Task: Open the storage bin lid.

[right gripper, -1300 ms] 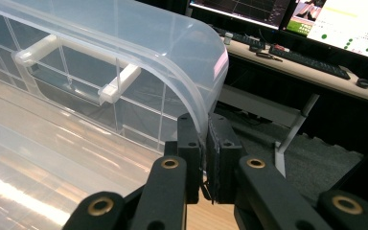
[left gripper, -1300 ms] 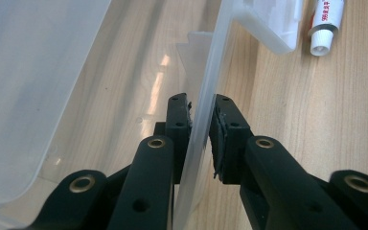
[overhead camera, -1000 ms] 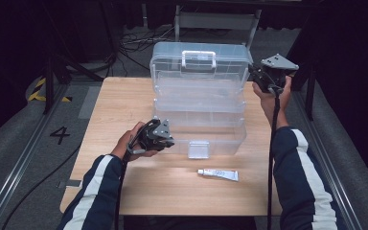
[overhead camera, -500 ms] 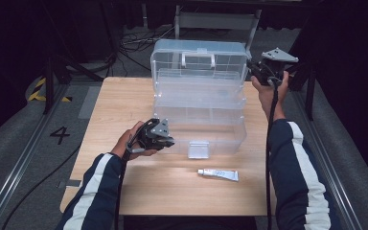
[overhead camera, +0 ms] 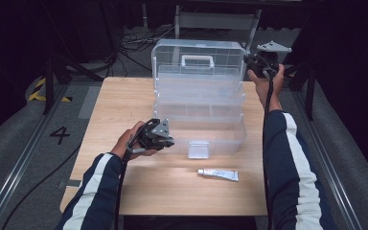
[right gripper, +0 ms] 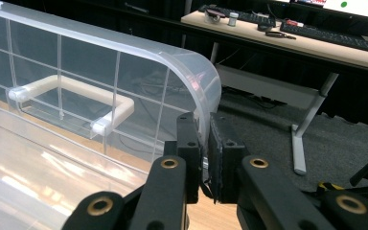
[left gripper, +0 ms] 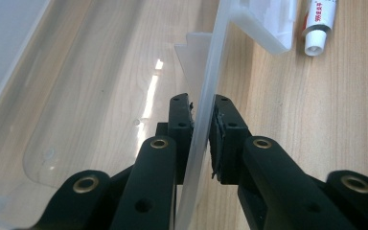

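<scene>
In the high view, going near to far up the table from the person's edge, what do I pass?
Small tube → clear latch tab on the box front → bottom tray wall of the clear box → white handle on the raised lid.

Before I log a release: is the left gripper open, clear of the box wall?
No: the left gripper pinches the clear box's front wall between both pads.

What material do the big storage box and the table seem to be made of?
Storage box: apparently clear plastic, glossy; the table shows through its walls, which carry reflections. Table: pale wood or wood-look laminate, smooth; grain lines are visible.
</scene>
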`<state>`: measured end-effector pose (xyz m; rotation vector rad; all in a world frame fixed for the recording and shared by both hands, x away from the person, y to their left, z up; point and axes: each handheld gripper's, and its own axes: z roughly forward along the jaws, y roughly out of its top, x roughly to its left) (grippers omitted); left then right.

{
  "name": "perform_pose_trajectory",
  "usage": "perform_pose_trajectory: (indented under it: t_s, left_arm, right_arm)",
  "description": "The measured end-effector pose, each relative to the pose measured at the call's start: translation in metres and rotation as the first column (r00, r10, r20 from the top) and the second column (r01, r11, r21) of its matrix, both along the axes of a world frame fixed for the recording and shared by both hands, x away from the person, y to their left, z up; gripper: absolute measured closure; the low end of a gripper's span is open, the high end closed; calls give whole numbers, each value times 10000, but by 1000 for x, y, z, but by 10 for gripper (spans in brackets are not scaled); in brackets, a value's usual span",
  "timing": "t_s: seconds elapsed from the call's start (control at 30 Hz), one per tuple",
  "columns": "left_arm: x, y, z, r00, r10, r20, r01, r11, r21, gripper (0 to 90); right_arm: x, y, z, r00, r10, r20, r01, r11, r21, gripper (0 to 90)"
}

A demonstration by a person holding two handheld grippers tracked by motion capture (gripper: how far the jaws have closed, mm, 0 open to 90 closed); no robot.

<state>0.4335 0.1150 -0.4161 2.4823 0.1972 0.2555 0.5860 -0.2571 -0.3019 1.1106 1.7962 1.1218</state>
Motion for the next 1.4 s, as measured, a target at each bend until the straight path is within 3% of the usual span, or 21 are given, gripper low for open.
perform_pose_trajectory:
  t_s: [0.67,1.23,1.4]
  left_arm:
    - [-2,2,1,9998,-80,-158,81,10000,51,814]
    - [-13,5,2,9998,-55,-167,56,10000,80,807]
    - [-16,7,2,9998,-83,-166,84,10000,47,803]
  right_arm:
    - [36,3,-5,9958,12,-910,-41,9995,-321,835]
    - [59,2,-16,9807,108,-1954,-238,9976,-644,818]
    - [69,3,-27,9711,-13,-2387,-199,9961,-864,810]
